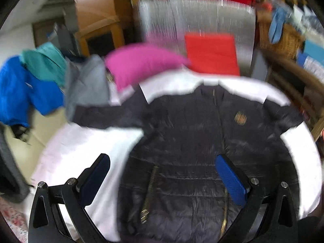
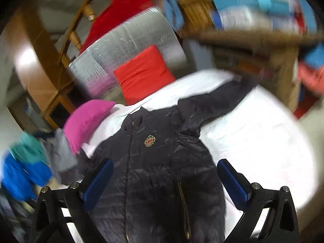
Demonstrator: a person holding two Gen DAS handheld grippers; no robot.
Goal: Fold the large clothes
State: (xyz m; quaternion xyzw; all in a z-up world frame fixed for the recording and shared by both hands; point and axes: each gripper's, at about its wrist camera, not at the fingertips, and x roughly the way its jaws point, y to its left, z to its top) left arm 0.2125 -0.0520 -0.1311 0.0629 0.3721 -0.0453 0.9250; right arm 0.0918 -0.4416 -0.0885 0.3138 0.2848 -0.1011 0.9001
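No fold started, by the look of it. Jacket (image 1: 182,151) lies face up and flat on the white bed (image 1: 85,151), filling the centre of both views, sleeves spread to either side, front zipped.

My left gripper (image 1: 162,174) and right gripper (image 2: 165,180) both hang above the lower jacket, jaws wide apart, nothing held.

All folds still to do: sleeves in, then body.

Badge (image 2: 150,141) on the chest, centre of right view: gold crest, red-striped shield. No writing readable; too blurred.
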